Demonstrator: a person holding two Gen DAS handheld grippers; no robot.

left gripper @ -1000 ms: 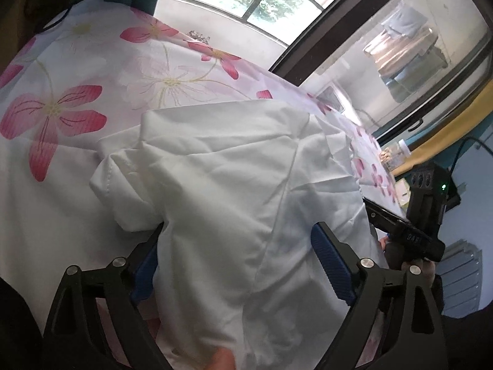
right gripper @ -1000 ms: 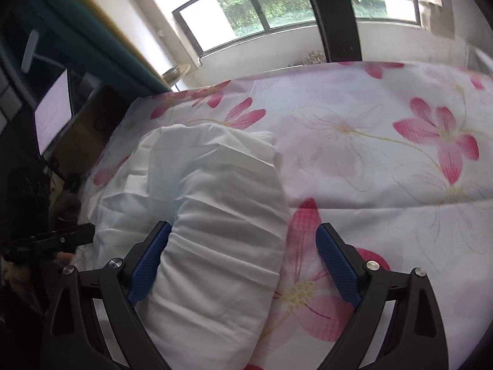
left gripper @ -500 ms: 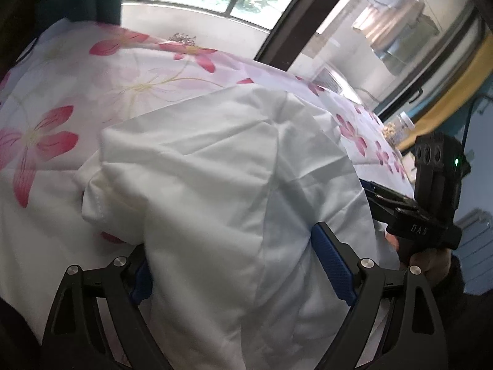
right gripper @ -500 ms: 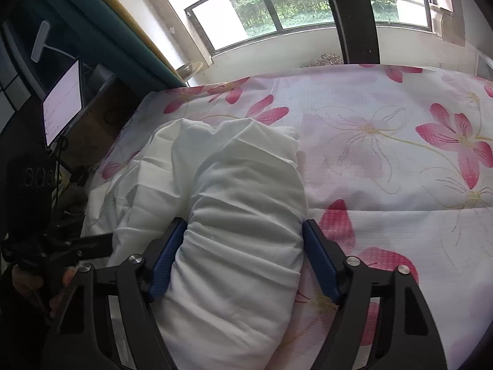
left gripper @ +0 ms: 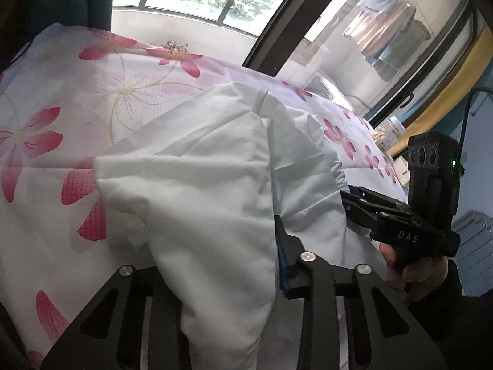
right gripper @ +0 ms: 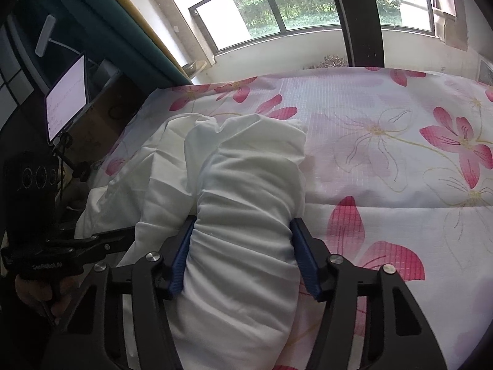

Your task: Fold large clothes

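A white padded garment (left gripper: 197, 166) lies bunched on the flowered bed sheet (left gripper: 92, 98). My left gripper (left gripper: 222, 262) is closing, with a thick fold of it squeezed between the jaws. Only the right blue pad (left gripper: 282, 265) shows; cloth hides the other. In the right wrist view the same garment (right gripper: 246, 191) forms a plump roll. My right gripper (right gripper: 243, 256) is closing on that roll, and both blue pads (right gripper: 181, 256) dent its sides. Each view also shows the other gripper beside the garment: the right one (left gripper: 354, 199) and the left one (right gripper: 129, 237), each in a hand.
The flowered sheet (right gripper: 385, 154) spreads wide to the right of the roll. Large windows (right gripper: 308, 6) stand behind the bed. A lit screen (right gripper: 66, 95) on a stand is off the bed's left edge. A jar (left gripper: 391, 129) and a radiator (left gripper: 474, 237) are at the far right.
Both grippers have narrowed from wide open onto the white garment. The cloth between the left fingers is now bunched into a thick fold, and the roll in the right gripper is pinched at its sides.
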